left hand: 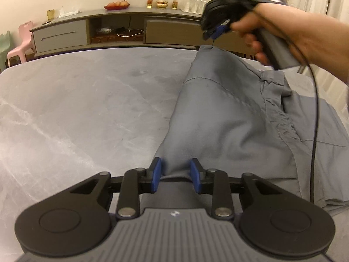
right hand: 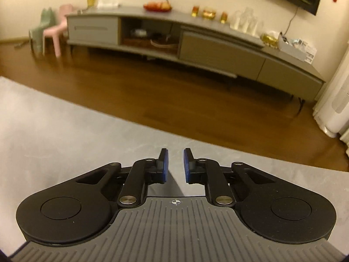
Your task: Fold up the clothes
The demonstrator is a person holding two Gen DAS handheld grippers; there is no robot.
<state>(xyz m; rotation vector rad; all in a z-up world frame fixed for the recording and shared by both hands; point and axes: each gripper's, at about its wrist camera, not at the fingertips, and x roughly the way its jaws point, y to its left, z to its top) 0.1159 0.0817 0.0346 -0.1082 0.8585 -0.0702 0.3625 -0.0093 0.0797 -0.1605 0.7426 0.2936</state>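
A grey garment (left hand: 218, 120) lies spread on the right half of the grey marbled table (left hand: 76, 109), with a gathered seam running down its right side. In the left wrist view my left gripper (left hand: 176, 173) sits low at the garment's near edge. Its blue pads (left hand: 157, 173) stand apart with a fold of the cloth between them, not visibly squeezed. A hand holds my right gripper (left hand: 214, 29) in the air above the garment's far end. In the right wrist view the right gripper (right hand: 175, 166) shows a narrow gap and nothing between its pads.
A black cable (left hand: 315, 120) hangs from the right gripper across the garment. Beyond the table's far edge (right hand: 130, 120) are a wooden floor (right hand: 174, 96), a long grey TV cabinet (right hand: 196, 43) with bowls and glasses on top, and small plastic chairs (left hand: 21, 41).
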